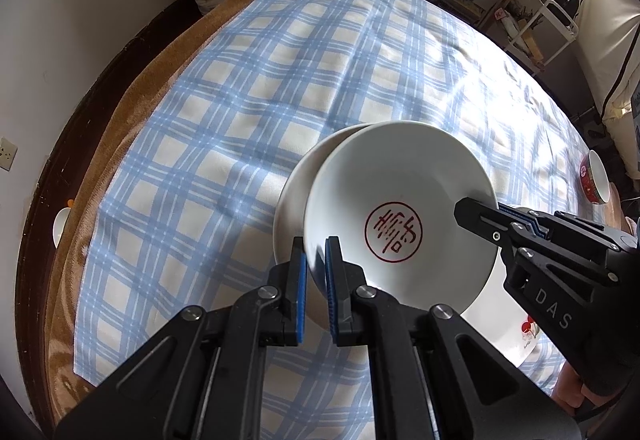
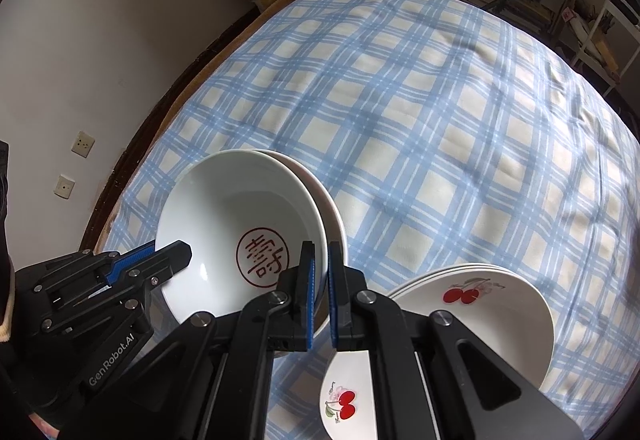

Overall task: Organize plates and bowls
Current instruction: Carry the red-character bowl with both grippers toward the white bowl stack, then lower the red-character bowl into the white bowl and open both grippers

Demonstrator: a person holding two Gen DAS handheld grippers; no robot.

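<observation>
Left wrist view: my left gripper [image 1: 316, 260] is clenched on the near rim of the stamped bowl [image 1: 400, 200], a white one w/ a red round seal in its bottom. Blue pads [image 1: 303, 296] sit either side of the rim, one inside, one outside. The bowl is tilted, its open side toward the cam. Directly behind it, partly hidden, is a second white bowl [image 1: 292, 200]; only its left rim and wall show, can't tell if the two touch. My right gripper [image 1: 464, 210] comes in from the right and grasps the same stamped bowl at its right rim. Far right, at the surface edge, a red-patterned bowl [image 1: 595, 180] stands well apart. Below my right gripper a bit of cherry plate [image 1: 530, 332] peeks out. Everything is over the blue check cloth [image 1: 240, 100].

Right wrist view: my right gripper [image 2: 322, 264] is clenched on the stamped bowl [image 2: 240, 208] at its rim, bowl just ahead-left of the fingers. The second white bowl [image 2: 320, 192] shows as a rim behind and right of it. My left gripper [image 2: 182, 252] holds the opposite rim, at left. Right of my gripper, near, sits a stack of cherry plates [image 2: 500, 304] on the cloth [image 2: 440, 100]. Under my fingers, another cherry plate [image 2: 348, 392], partly hidden.
</observation>
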